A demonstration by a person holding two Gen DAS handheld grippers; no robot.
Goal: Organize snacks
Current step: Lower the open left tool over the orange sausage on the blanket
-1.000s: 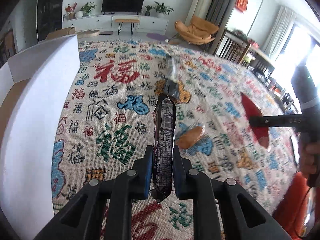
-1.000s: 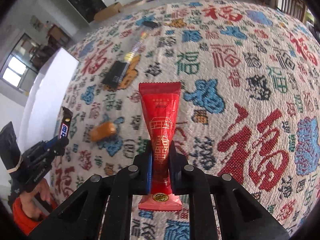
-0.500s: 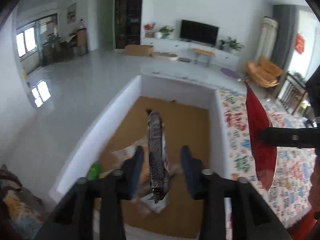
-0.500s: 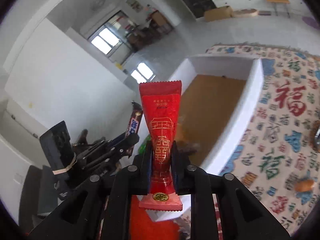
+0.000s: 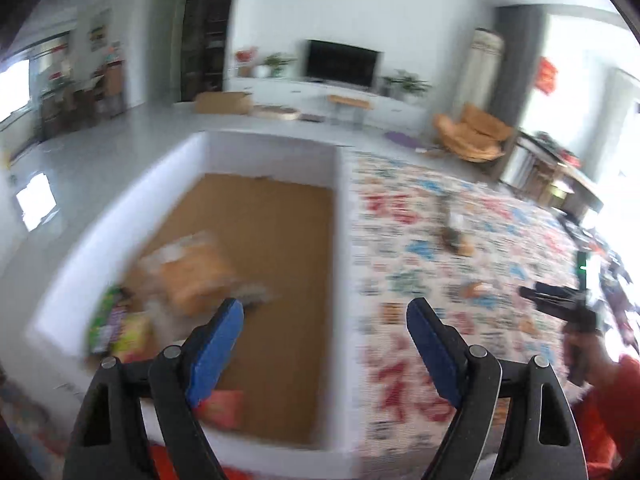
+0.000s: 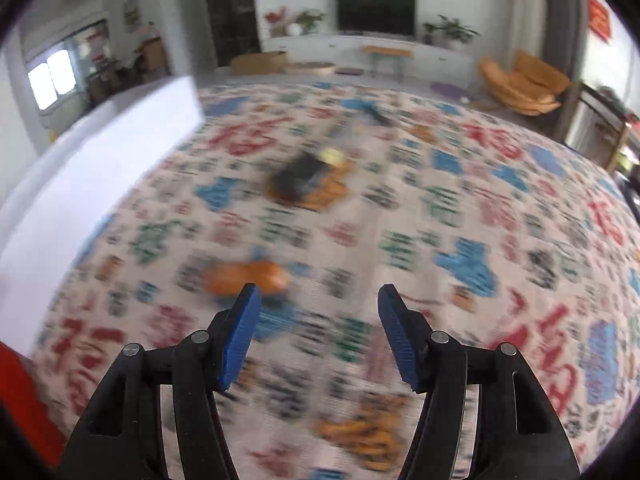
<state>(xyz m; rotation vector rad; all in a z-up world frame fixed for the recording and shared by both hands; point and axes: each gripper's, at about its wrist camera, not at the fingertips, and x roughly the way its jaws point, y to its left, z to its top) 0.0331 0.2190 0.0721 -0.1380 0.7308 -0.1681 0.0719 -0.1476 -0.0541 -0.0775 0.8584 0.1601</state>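
left gripper [image 5: 325, 342]: jaws opening, nothing between the pads, above the white box [image 5: 340, 240] | right gripper [image 6: 318, 334]: jaws opening, empty, over the patterned cloth [image 6: 460, 208] | snacks: blurred packets [image 5: 192, 276] in the box's near-left part; orange snack [image 6: 246, 278] and dark packet [image 6: 300, 178] on the cloth

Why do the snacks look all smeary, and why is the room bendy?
Left wrist view: motion blur smears the snacks in the box, and window glare whitens the right edge. Right wrist view: the tablecloth and orange snack streak. Both fisheye lenses curve straight lines.
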